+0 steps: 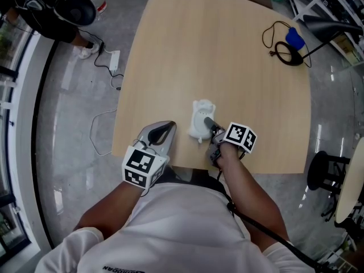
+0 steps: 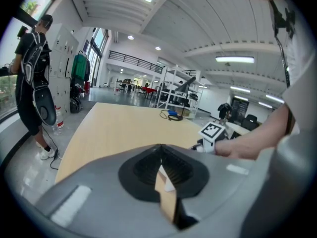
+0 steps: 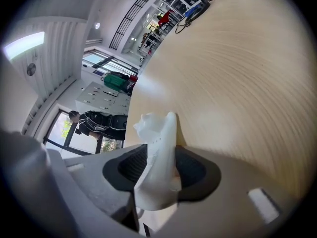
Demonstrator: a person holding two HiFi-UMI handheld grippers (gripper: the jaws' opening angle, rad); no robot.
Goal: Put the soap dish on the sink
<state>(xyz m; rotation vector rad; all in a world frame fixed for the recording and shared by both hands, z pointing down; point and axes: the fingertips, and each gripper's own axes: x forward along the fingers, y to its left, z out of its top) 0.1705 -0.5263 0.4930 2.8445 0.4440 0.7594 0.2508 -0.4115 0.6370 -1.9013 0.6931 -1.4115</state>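
Lying on the wooden table (image 1: 227,50) close to its near edge is the white soap dish (image 1: 199,121), with the right gripper (image 1: 209,125) reaching over it from the person's side. The right gripper's jaws stand apart with the dish between them. The dish rises narrow and tilted in the gap, close against one pad, with dark space showing on its other side. The left gripper (image 1: 166,129) sits just beside it at the table's edge, apart from the dish, with its jaws together and nothing held. At the far right of the table, well away from both grippers, lies a black cable (image 1: 284,53) with a small blue thing (image 1: 294,37) beside it. Another person in dark clothes (image 1: 51,10) stands on the grey floor past the table's far left corner.
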